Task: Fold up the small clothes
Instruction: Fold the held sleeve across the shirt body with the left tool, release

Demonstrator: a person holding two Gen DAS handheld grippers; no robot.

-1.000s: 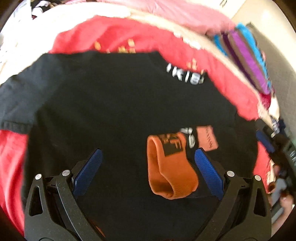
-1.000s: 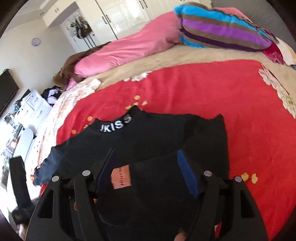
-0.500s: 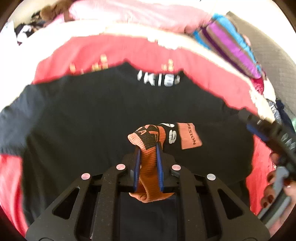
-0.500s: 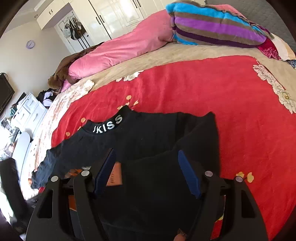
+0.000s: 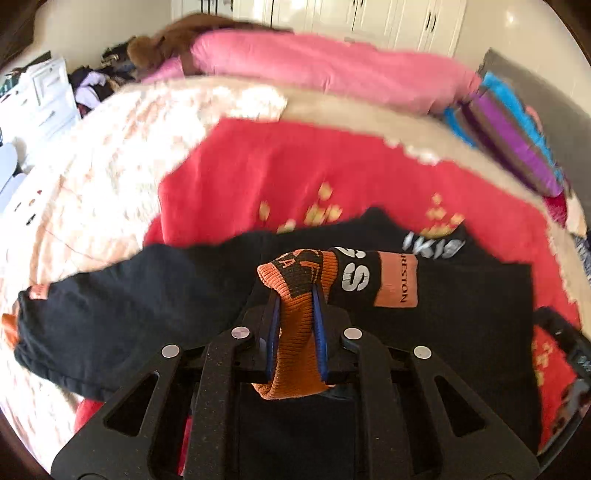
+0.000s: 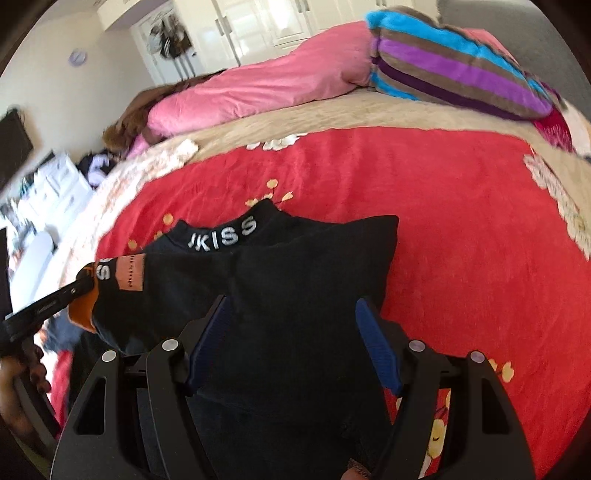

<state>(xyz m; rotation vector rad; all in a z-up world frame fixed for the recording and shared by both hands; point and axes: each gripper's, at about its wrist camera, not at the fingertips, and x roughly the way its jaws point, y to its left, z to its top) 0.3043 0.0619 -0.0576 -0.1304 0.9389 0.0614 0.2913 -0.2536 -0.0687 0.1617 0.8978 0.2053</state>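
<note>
Orange cuff [image 5: 295, 328] sits pinched in your left gripper [image 5: 295, 306]; your right gripper [image 6: 293, 325] gapes over the black top [image 6: 295, 280] (hem hidden).

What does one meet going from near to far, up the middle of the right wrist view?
Right gripper → black top → its "KISS" collar → red blanket → beige bedspread → pink duvet → white wardrobe.
</note>
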